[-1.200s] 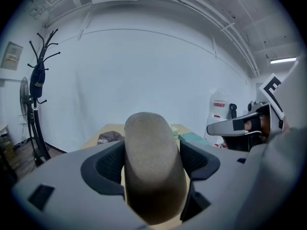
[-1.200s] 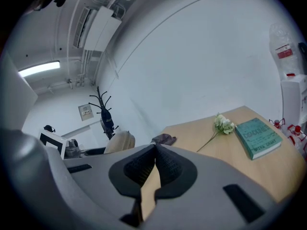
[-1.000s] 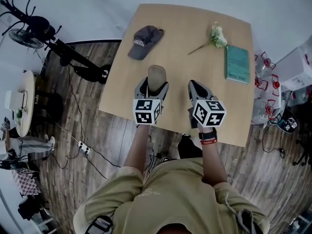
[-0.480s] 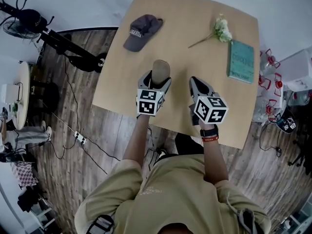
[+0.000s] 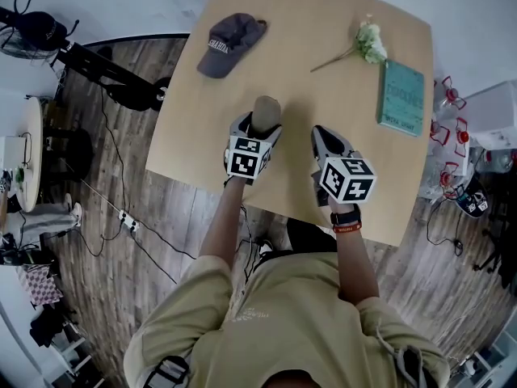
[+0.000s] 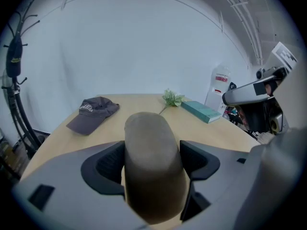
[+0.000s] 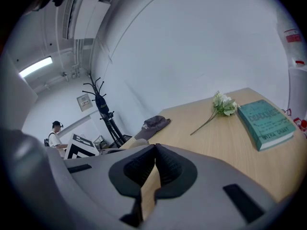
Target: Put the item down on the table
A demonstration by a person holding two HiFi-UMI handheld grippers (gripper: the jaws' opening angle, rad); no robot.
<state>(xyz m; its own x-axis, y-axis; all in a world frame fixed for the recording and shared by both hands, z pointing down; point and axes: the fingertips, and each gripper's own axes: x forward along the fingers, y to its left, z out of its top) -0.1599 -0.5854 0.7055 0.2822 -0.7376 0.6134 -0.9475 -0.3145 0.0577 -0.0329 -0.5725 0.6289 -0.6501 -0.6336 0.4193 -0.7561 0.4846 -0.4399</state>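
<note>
My left gripper (image 5: 260, 129) is shut on a tan, rounded oblong item (image 5: 266, 111) over the near-left part of the wooden table (image 5: 303, 79). In the left gripper view the tan item (image 6: 152, 162) fills the space between both jaws, which press its sides; I cannot tell whether it touches the table. My right gripper (image 5: 325, 141) hovers beside it to the right. Its jaws are closed together with nothing between them, as the right gripper (image 7: 154, 169) view shows.
A dark grey cap (image 5: 227, 42) lies at the table's far left. A white flower sprig (image 5: 363, 45) and a teal book (image 5: 402, 97) lie at the far right. A coat stand (image 7: 100, 110) and cables are on the floor to the left.
Both grippers have moved slightly forward over the table, the left still holding the tan item. The jaws have not changed.
</note>
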